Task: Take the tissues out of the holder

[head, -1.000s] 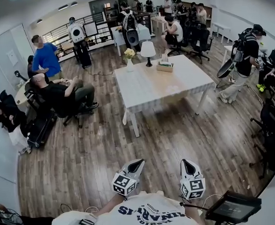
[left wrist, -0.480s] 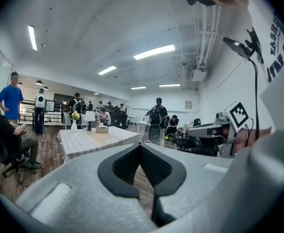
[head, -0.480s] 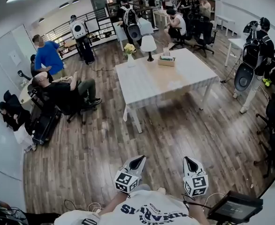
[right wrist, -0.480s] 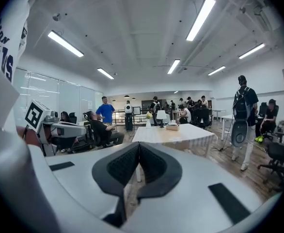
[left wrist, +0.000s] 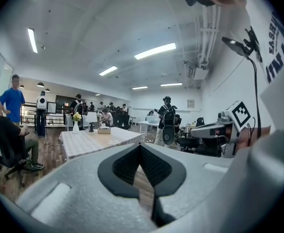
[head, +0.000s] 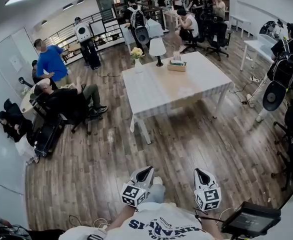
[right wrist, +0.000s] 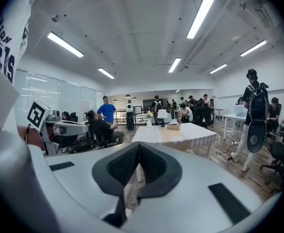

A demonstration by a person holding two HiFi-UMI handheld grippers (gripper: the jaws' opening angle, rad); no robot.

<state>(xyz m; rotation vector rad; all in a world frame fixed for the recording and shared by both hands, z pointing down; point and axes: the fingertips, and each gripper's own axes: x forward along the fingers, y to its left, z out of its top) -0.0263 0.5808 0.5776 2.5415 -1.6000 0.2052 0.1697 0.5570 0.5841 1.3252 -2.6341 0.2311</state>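
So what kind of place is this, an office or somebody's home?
Probably an open-plan office or lab, not a home: swivel chairs line the edges, a person wears a backpack rig, and one white table carries a lamp, a flower vase and a tissue holder.

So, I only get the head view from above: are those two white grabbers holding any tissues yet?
Observer: No. The left gripper view shows the left gripper with its fingers together, nothing between them.
Operator: And the other one?
Observer: The right gripper view shows the right gripper shut and empty too.
Operator: Where does it point?
Observer: Its view has the tissue holder on the table beyond its fingers, slightly right.
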